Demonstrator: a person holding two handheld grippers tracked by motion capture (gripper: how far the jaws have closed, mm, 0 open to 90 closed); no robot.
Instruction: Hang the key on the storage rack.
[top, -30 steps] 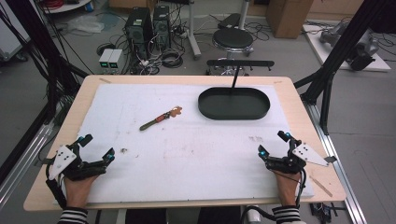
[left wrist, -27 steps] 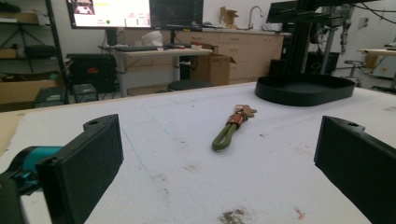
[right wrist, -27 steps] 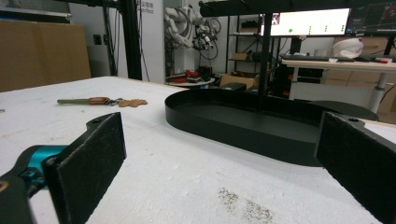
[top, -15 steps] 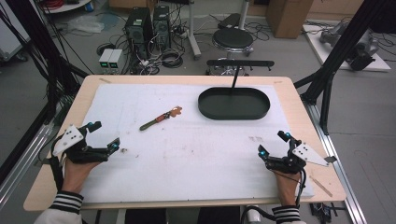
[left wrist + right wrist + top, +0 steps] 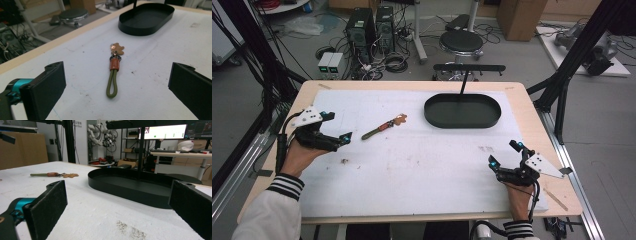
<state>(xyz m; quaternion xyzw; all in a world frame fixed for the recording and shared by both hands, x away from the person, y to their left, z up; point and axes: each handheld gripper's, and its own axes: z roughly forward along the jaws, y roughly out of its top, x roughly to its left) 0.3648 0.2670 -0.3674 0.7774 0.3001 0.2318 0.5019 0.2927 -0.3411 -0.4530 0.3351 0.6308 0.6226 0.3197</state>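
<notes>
A keychain [image 5: 384,127] with an olive green loop, a brown leather band and a tan charm lies on the white table cover, left of centre. My left gripper [image 5: 338,129] is open and hovers just left of it, jaws pointing at it. In the left gripper view the keychain [image 5: 113,72] lies ahead between the wide-apart jaws, untouched. A black oval tray [image 5: 462,111] sits at the back right and is empty. My right gripper [image 5: 505,156] rests open near the front right edge, facing the tray [image 5: 130,185]; the keychain [image 5: 53,174] lies far off to its left.
The white cover [image 5: 422,160] spans most of the wooden table [image 5: 532,107]. A black stand post [image 5: 464,80] rises behind the tray. Beyond the far edge are a stool [image 5: 462,42], computer towers [image 5: 369,27] and cables on the floor. Black frame struts flank both sides.
My left gripper has moved forward and to the right, from the front left corner toward the keychain. The right gripper has stayed in place.
</notes>
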